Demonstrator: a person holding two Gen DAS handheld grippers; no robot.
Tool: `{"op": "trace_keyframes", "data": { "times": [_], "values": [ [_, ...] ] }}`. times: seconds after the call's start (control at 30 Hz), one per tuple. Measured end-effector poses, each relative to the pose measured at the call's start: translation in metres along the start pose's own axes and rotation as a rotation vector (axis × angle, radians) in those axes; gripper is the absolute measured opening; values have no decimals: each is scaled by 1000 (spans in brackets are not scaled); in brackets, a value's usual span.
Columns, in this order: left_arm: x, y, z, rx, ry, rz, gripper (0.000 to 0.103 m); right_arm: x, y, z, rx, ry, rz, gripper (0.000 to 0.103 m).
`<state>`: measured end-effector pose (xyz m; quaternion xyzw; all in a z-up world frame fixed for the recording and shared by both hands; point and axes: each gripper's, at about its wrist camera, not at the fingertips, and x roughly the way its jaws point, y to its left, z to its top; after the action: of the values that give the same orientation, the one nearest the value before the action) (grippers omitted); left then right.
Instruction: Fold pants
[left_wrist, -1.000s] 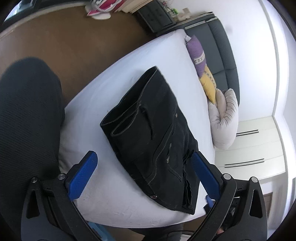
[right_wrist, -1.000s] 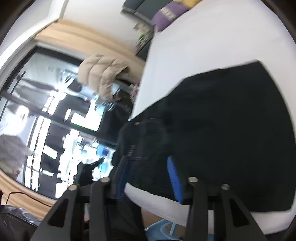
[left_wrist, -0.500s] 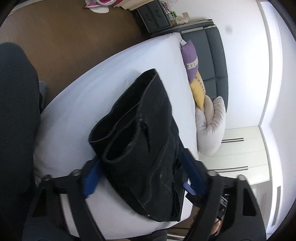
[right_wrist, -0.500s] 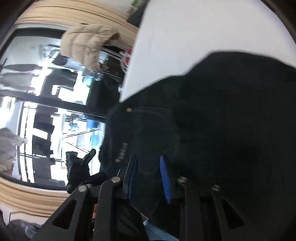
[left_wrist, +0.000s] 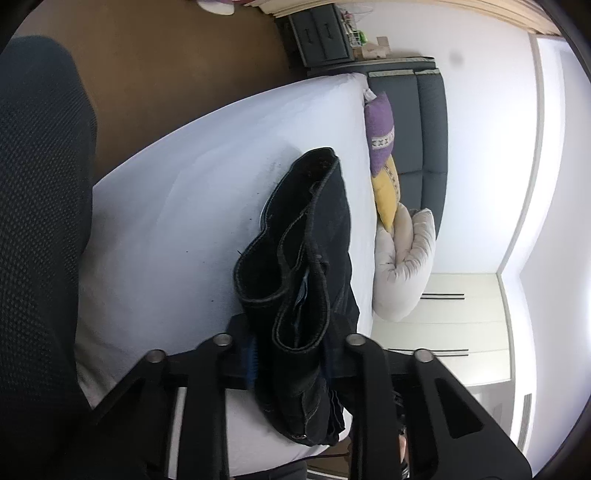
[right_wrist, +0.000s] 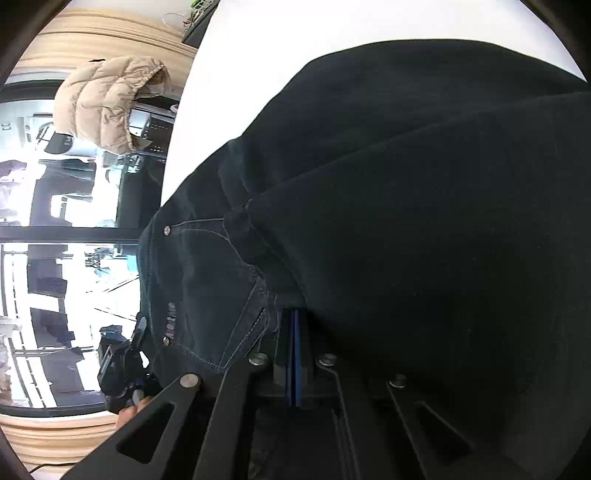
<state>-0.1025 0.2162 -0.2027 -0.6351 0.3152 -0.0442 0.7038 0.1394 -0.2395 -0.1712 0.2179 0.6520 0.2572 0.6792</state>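
The black jeans (left_wrist: 317, 229) lie partly folded on the white bed (left_wrist: 192, 192). In the left wrist view my left gripper (left_wrist: 288, 354) is shut on the two leg cuffs (left_wrist: 284, 299) and lifts them off the sheet; its blue pads are mostly hidden by the fabric. In the right wrist view the jeans (right_wrist: 424, 221) fill most of the frame. My right gripper (right_wrist: 295, 347) is shut on the denim next to the waist pocket (right_wrist: 218, 295), blue pads pressed together.
Purple and yellow pillows (left_wrist: 380, 129) and a beige cushion (left_wrist: 406, 266) sit at the bed's far edge against a dark sofa (left_wrist: 424, 122). A dark chair back (left_wrist: 40, 221) stands left. A beige puffer jacket (right_wrist: 107, 99) hangs by the window.
My left gripper moved in over the cuffs, shut on them and lifted them. My right gripper closed on the waist area and moved closer to the jeans.
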Motion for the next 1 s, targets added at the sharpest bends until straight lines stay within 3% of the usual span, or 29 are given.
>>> {"op": "trace_keyframes", "data": {
  "times": [0.3,0.47,0.6,0.73,0.77,0.83,0.9,0.93,1.0],
  "values": [
    [1,-68,0,202,-26,9,14,3,12,2,-16,-1,-98,0],
    [3,-99,-11,286,-17,4,14,2,10,5,-21,-3,-130,0],
    [12,-141,-26,410,2,8,14,6,16,7,-35,-16,-160,0],
    [41,-190,-53,559,54,25,14,-6,11,6,-67,-70,-75,0],
    [49,-202,-61,601,68,34,14,-12,9,4,-72,-79,-50,6],
    [73,-230,-86,727,106,67,14,-45,4,0,-75,-177,47,49],
    [99,-247,-111,810,153,86,14,-75,-6,-3,-54,-269,145,75],
    [113,-255,-122,847,179,96,14,-92,-14,-3,-36,-302,193,80],
    [144,-267,-155,948,237,128,14,-109,-24,0,-30,-287,276,81]
  ]
}}
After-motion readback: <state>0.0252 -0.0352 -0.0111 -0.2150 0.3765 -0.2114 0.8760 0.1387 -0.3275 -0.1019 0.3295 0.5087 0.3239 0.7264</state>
